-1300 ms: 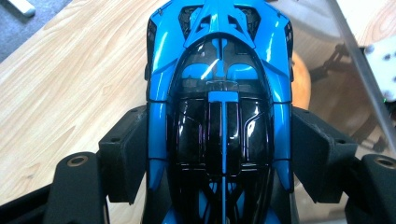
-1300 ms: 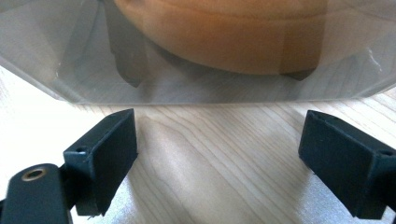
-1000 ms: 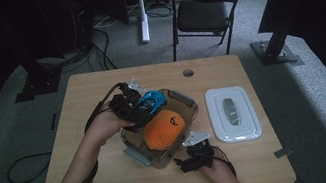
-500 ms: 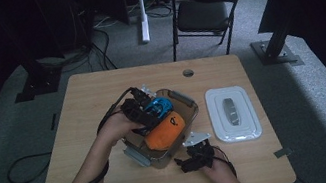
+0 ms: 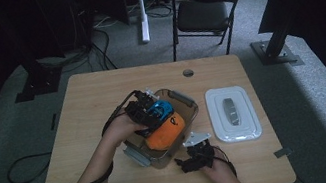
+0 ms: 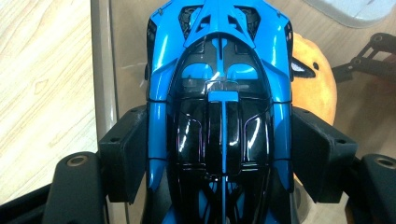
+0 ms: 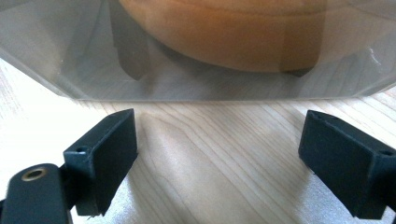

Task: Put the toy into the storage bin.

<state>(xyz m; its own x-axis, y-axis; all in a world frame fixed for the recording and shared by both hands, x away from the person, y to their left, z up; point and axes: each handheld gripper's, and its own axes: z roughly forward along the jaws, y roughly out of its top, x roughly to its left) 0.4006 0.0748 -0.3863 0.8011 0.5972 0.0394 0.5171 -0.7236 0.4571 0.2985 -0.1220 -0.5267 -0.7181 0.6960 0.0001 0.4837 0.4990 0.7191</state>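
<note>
Now the left gripper (image 5: 151,116) holds one blue toy car (image 6: 219,116) between its half-closed jaws, over the far left part of one clear container (image 5: 188,101) at the table (image 5: 91,99) middle. One orange plush toy (image 5: 165,131) lies inside. The right gripper (image 5: 196,152), near the container, stands wide open and holds nothing. One white lid (image 5: 236,132) lies to the right.

Blue toy car (image 6: 219,107) between tool pads (image 6: 123,158), above clear container (image 6: 103,70).

Dim high view, dark surroundings, bright close gripper views, glare on glossy blue car (image 6: 219,116)
</note>
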